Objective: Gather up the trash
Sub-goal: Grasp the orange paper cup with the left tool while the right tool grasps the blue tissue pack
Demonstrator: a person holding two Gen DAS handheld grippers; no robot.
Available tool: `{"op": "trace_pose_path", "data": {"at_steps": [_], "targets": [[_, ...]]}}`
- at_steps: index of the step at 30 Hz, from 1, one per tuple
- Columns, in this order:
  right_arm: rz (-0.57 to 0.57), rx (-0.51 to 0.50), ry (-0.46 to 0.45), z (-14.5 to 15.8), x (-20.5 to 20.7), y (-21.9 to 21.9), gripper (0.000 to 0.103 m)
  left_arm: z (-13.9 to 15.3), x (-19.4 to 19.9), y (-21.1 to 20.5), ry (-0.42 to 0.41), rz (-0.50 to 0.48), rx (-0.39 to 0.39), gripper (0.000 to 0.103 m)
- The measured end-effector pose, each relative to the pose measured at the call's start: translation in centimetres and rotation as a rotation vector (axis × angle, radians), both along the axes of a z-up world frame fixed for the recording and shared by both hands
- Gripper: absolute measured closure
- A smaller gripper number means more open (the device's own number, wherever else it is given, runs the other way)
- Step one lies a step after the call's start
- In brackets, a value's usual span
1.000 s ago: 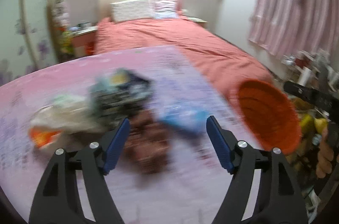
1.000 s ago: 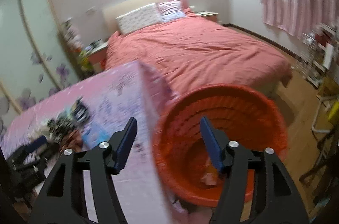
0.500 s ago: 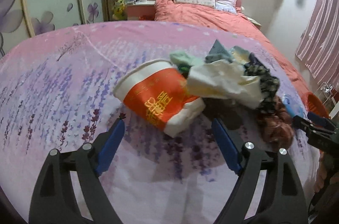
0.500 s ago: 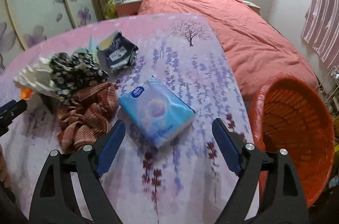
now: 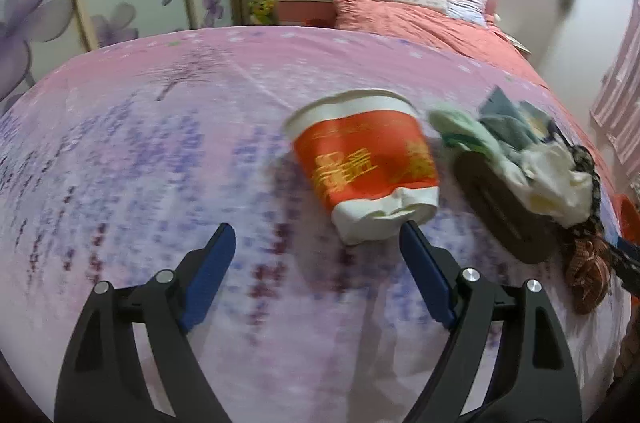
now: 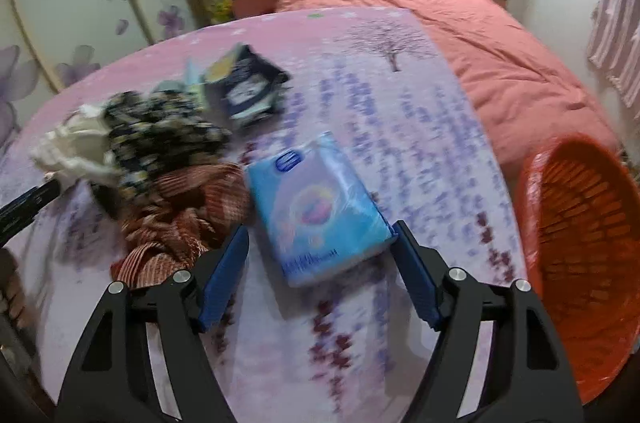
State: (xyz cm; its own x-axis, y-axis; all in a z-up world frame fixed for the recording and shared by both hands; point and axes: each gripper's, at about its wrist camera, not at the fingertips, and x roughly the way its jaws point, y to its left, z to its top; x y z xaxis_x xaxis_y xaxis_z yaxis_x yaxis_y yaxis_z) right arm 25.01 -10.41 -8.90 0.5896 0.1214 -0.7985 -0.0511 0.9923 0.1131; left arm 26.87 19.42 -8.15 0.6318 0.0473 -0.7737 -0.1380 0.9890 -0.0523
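So I've got my right hand-held gripper [image 6: 320,255] straddling the blue tissue pack [image 6: 316,207] on the tabletop [image 6: 420,127], jaws closing but not pinching yet — orange basket [image 6: 576,231] waits just beside. Left hand-held gripper [image 5: 316,255] hangs open, empty, near the crushed red cup [image 5: 364,163] — next pickup, probably.

The cup [image 5: 366,163] is red with gold lettering and white ends; the pack [image 6: 316,207] pale blue; the basket [image 6: 580,223] orange; the cloth [image 5: 140,151] pink with purple flowers.
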Motion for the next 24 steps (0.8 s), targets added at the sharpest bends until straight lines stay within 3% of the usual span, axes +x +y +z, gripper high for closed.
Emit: {"op": "trace_pose_path", "data": {"at_steps": [3,6,11,17,19,21,24], "targets": [[-0.009,-0.064,-0.032,0.2,-0.1,0.6,0.023,0.5,-0.4,0.4,-0.019,-0.011,-0.015,0.014],[-0.022,-0.082,-0.027,-0.2,0.5,0.7,0.022,0.8,-0.7,-0.2,-0.04,-0.037,-0.029,0.009],[-0.039,-0.088,-0.02,-0.7,1.6,0.7,0.022,1.2,0.4,-2.1,-0.041,-0.073,-0.035,0.009],[-0.037,-0.068,-0.028,-0.5,2.3,1.0,0.024,0.3,2.8,-3.4,-0.004,-0.05,0.013,0.009],[-0.036,-0.063,-0.033,-0.4,2.4,1.1,0.03,-0.1,3.7,-3.2,0.012,-0.035,0.018,0.015],[-0.036,-0.064,-0.038,-0.2,2.3,1.2,0.041,-0.5,4.6,-3.1,0.033,-0.032,0.02,0.029],[-0.052,-0.063,-0.042,-0.2,2.1,0.8,0.047,-0.8,4.8,-2.8,0.042,-0.035,0.017,0.031]]}}
